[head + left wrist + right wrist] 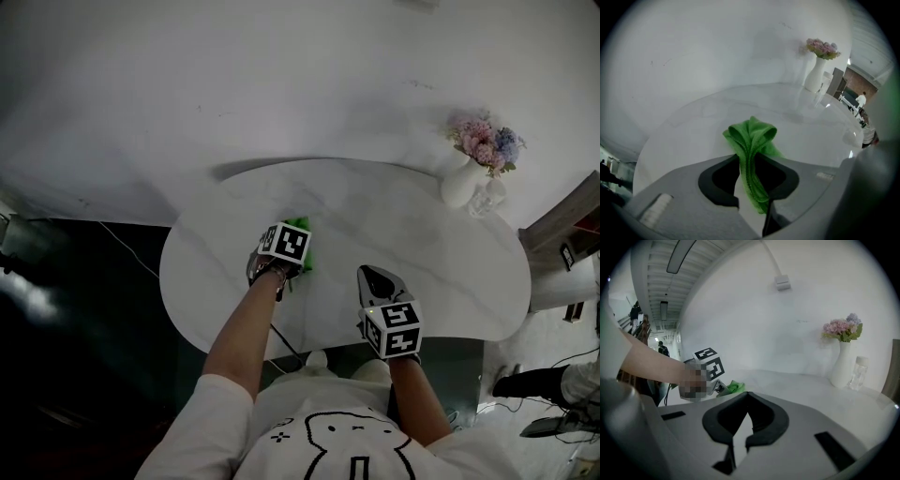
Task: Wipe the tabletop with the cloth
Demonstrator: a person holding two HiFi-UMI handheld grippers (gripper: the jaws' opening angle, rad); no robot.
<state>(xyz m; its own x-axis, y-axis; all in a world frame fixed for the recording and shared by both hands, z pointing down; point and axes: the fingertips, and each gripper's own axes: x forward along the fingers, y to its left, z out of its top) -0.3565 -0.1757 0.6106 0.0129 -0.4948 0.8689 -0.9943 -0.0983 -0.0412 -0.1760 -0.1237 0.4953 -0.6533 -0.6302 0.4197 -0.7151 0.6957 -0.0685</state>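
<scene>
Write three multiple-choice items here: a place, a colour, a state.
1. Where is the vase? A. far right of the tabletop B. its near left C. the floor
2. The cloth is: A. blue B. green C. white
3. The right gripper is: A. shut on the cloth B. shut, empty C. shut on the vase
Key: 1 A, the head view shows it by the far right rim; 2 B, green in all views; 3 B, its jaws meet with nothing between, while the left gripper pinches the cloth.
</scene>
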